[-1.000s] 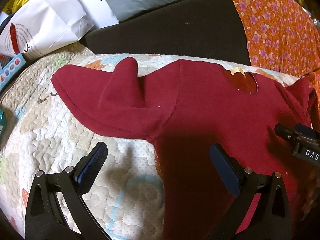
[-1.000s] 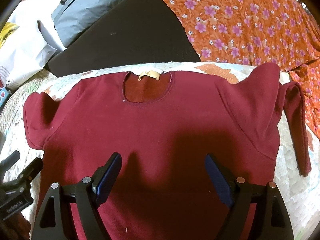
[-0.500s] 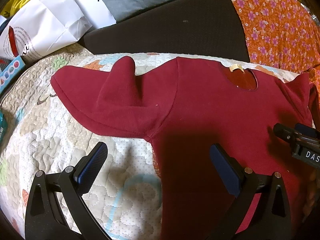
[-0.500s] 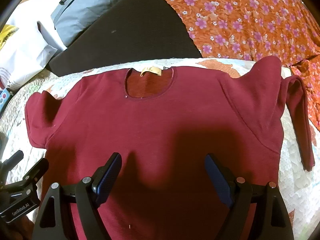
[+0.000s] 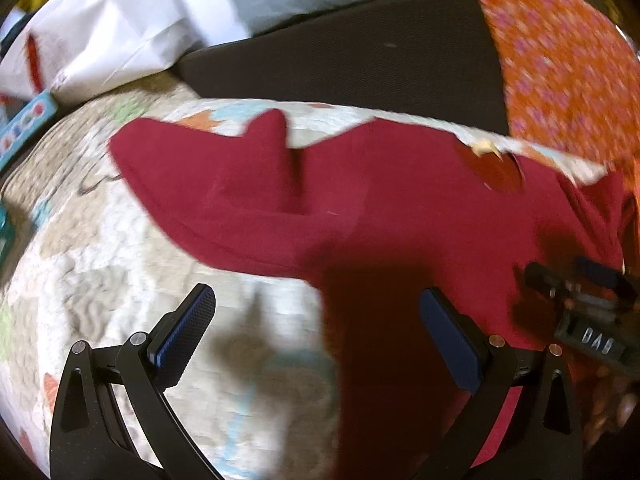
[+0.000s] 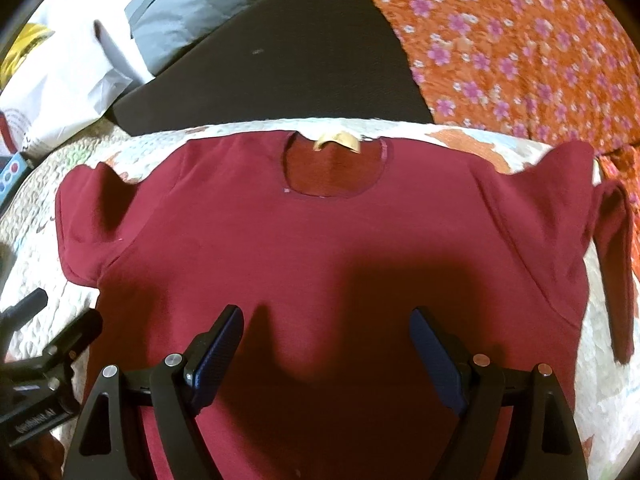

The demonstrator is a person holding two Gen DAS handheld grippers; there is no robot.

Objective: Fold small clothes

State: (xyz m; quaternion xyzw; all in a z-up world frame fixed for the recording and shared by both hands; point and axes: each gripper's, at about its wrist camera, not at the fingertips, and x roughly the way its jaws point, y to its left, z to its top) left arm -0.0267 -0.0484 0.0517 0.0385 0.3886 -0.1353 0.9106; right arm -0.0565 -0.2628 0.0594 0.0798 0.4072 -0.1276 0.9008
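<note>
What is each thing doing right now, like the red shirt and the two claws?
Dark red long-sleeved shirt: spread flat, front up, unfolded.
Right sleeve: doubled back over itself.
Left sleeve: stretched out sideways, bunched in a ridge.
Tan neck label: curled up.
Left claw: open, empty.
Right claw: open, empty, over the shirt.

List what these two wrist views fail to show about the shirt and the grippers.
- Shirt hem: cut off by the bottom edge and both grippers' frames, both views.
- Neck label text: too small, right wrist view.
- Left wrist view: motion-blurred; the right gripper is unclear there.
</note>
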